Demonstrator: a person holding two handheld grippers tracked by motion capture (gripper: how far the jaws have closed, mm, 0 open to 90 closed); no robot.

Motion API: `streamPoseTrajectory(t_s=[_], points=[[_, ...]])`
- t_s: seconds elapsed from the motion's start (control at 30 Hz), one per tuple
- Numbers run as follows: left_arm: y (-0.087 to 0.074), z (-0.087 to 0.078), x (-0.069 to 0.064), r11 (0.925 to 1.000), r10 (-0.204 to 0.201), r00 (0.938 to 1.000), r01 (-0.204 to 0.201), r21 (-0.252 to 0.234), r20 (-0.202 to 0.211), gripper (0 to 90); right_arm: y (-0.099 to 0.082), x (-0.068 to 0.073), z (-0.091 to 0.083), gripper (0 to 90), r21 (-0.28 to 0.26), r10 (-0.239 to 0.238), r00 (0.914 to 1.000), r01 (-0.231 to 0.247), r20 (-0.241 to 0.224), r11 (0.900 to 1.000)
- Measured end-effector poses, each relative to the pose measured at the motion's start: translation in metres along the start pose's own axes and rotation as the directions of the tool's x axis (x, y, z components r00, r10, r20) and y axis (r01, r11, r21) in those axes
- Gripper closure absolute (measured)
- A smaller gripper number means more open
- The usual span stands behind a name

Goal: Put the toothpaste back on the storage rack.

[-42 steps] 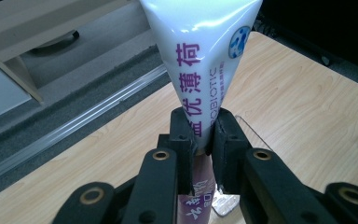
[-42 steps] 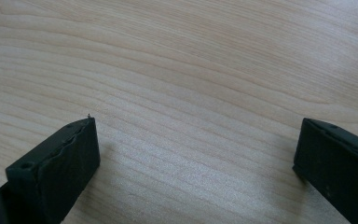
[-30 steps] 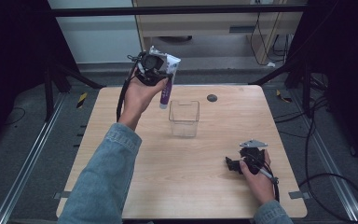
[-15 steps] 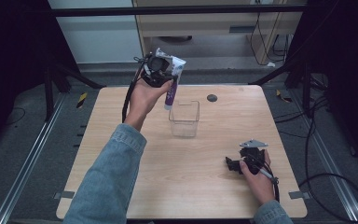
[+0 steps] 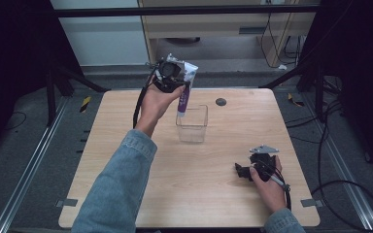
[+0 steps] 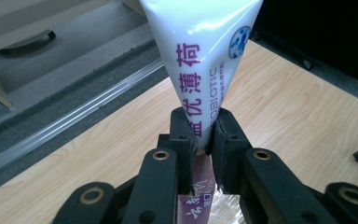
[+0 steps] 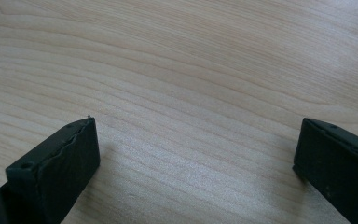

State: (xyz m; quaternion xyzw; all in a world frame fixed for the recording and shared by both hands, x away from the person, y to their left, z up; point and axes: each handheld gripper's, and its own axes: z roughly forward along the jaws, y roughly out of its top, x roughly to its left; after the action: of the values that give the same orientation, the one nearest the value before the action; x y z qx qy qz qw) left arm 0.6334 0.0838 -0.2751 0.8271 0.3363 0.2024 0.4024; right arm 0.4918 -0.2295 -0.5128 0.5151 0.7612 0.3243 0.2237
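Pale wood covers the desk (image 5: pixel 126 160), which stands on a grey floor with a cabinet behind it. Using the clear plastic box (image 5: pixel 192 124) near the desk's middle as the marker: to its left and above its back left corner, a hand in a denim sleeve (image 5: pixel 121 189) holds the left gripper (image 5: pixel 178 87) up in the air. Its jaws are pinched tight on a white toothpaste tube (image 5: pixel 184 97) with purple lettering, clamped near the cap end; the tube hangs with its purple end over the box's rim, just at the opening. Behind and to the right of the box lies a small dark round disc (image 5: pixel 220 102) on the wood. Farther right and nearer the front edge, well apart from the box, the right gripper (image 5: pixel 245 171) rests low on the desk in the other hand, its jaws spread wide over bare wood with nothing between them
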Motion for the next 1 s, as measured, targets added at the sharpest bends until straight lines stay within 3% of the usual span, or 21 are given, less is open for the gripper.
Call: streamPoseTrajectory(t_s=[0.47, 1.0], points=[[0.000, 0.012, -0.002, 1.0000, 0.004, 1.0000, -0.004, -0.003, 0.007, 79.3, 0.000, 0.000, 0.000, 0.3, 0.000, -0.001, 1.0000, 0.001, 0.000, 1.0000], [-0.006, 0.025, -0.017, 0.9999, 0.012, 0.9998, -0.012, -0.011, 0.014, 79.3, 0.000, 0.000, 0.000, 0.4, 0.000, -0.001, 1.0000, 0.001, 0.000, 1.0000]])
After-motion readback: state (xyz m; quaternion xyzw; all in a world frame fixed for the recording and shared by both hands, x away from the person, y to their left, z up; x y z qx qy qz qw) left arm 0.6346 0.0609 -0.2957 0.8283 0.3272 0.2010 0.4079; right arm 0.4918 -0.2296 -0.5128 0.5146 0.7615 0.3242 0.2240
